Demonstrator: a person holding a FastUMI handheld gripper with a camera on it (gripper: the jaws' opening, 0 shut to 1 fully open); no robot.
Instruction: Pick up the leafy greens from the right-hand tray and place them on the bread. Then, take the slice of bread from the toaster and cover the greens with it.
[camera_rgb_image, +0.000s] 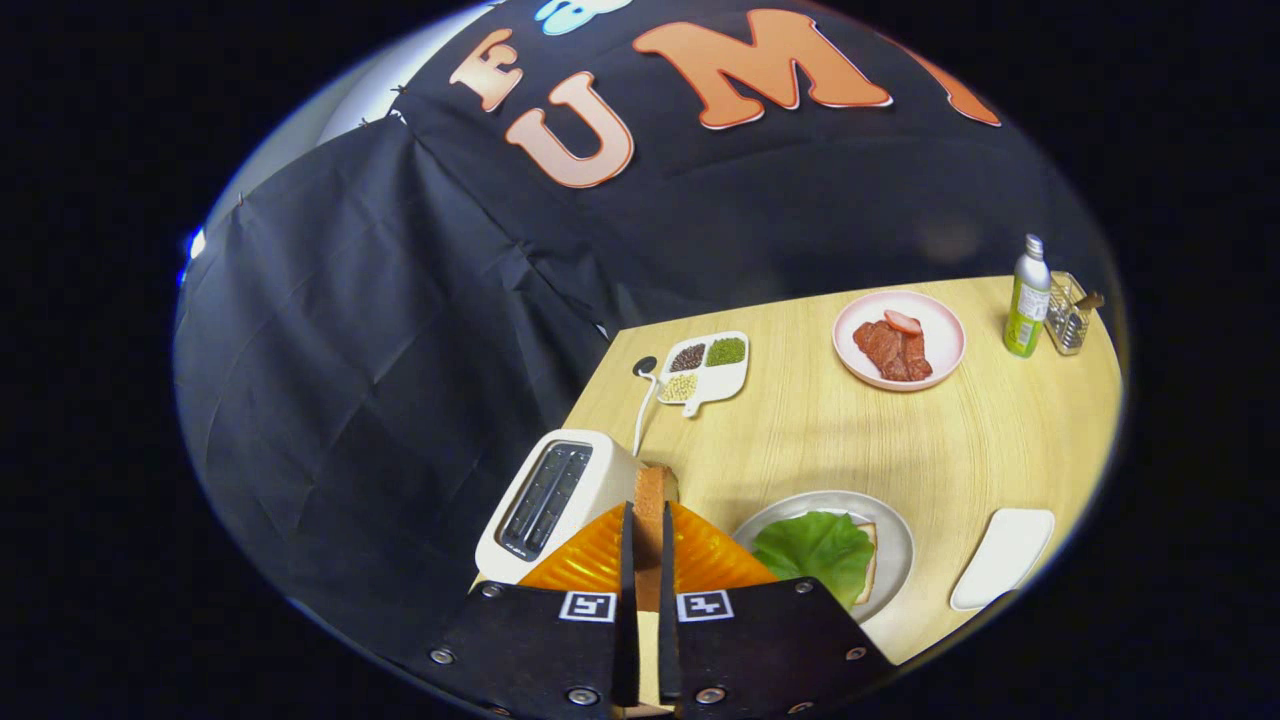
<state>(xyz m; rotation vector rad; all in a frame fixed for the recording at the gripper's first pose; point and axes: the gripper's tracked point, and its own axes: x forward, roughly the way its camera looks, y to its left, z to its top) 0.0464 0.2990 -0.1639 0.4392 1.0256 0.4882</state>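
Note:
A slice of bread (652, 500) stands on edge between my two fingers, and my gripper (648, 540) is shut on it, held above the table. Just to its left is the white toaster (555, 500), whose slots look dark. To the right of my fingers a grey plate (895, 540) holds another bread slice (868, 560) with a green leaf (815, 550) lying on top of it. A white tray (1003, 558) sits further right near the table edge, with nothing on it.
Beyond the fingers, a pink plate (935, 335) carries meat slices. A small white divided dish (705, 372) of seeds lies behind the toaster, beside its cord (643, 405). A green bottle (1027, 300) and a wire holder (1068, 315) stand at the far right corner.

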